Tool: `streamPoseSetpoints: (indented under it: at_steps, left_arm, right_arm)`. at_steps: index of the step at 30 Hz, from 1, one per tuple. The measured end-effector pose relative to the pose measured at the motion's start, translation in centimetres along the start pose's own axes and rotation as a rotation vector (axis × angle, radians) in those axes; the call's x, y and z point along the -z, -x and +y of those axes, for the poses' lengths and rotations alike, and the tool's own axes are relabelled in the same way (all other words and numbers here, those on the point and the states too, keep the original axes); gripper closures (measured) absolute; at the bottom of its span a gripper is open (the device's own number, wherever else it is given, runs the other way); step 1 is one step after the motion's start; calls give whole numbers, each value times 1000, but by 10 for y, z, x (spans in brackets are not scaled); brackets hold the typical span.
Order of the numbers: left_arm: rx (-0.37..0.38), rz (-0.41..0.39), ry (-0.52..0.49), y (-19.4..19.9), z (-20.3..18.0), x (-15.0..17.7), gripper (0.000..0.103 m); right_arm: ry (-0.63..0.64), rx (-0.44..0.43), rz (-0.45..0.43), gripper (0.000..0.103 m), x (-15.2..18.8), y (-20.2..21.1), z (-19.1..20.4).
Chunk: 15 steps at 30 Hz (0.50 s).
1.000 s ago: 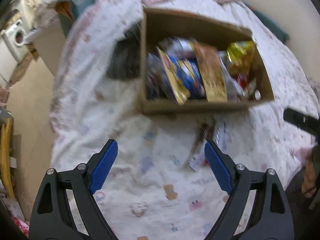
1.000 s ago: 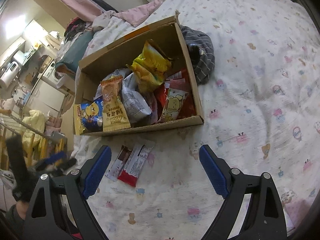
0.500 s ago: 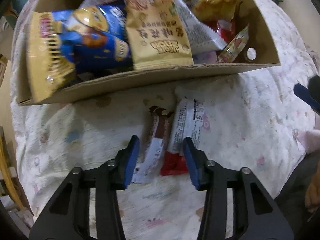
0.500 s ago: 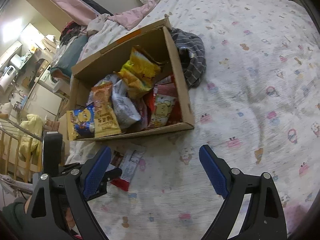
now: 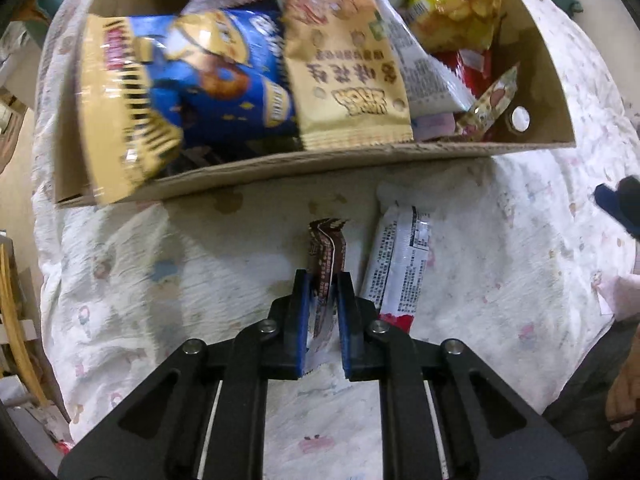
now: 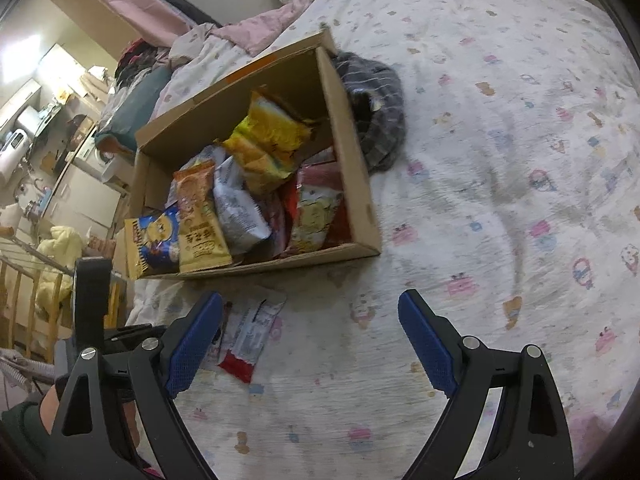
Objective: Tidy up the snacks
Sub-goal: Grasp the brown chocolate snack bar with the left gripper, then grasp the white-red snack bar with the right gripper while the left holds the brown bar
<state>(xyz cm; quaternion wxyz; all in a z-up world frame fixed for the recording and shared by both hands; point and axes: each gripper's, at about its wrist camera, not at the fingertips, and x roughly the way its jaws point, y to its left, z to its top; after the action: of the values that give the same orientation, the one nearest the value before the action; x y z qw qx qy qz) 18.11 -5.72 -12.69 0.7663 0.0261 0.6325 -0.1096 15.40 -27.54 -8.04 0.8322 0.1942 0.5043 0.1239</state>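
pinching the brown snack bar [image 5: 327, 258], the left gripper [image 5: 323, 312] has its blue pads nearly together across the wrapper's near end, so the bar's length points at 12 o'clock toward the cardboard box [image 5: 320, 160]. white-and-red packet [image 5: 400, 264] lies flat just beside it at 3 o'clock, untouched. both sit on the printed bedsheet [image 5: 160, 280] below the box's front wall, probably waiting to join the bags inside. right gripper [image 6: 308, 340] hovers wide open, empty.
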Motion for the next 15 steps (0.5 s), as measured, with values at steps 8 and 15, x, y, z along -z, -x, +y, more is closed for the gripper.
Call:
streamPoseSetpoints:
  at_steps: [8,15]
  left_arm:
    - [27,-63,62,28,26,9,93]
    - [39,-84,102,40,59,21,93]
  right_arm:
    - [0,-48,135,11,14,-40,32]
    - [-9,-18,310,13,31,-107,60]
